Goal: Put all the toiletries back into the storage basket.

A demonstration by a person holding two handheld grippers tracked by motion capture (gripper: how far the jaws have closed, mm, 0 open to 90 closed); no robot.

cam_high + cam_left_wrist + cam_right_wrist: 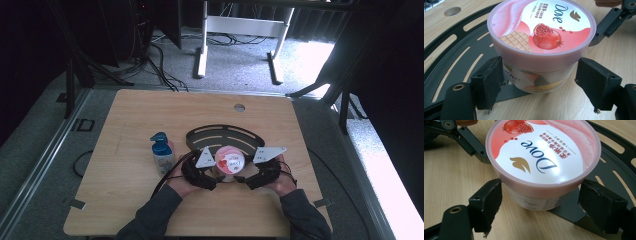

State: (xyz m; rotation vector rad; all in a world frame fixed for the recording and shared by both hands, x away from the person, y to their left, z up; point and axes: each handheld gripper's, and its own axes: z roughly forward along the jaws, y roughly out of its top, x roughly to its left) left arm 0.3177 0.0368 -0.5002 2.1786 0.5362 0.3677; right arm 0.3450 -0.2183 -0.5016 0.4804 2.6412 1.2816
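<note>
Pink-lidded round Dove tub sits near the table's front, partly on a black slotted metal plate. Left of it stands a blue-capped pump bottle. The left gripper brackets the tub's body, jaws spread, one perhaps just touching. The right gripper flanks it likewise from the other side, jaws apart.

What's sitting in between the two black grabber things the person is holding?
A round pink Dove tub with a pomegranate picture on its lid sits between the left gripper and right gripper. The high view shows it.
</note>
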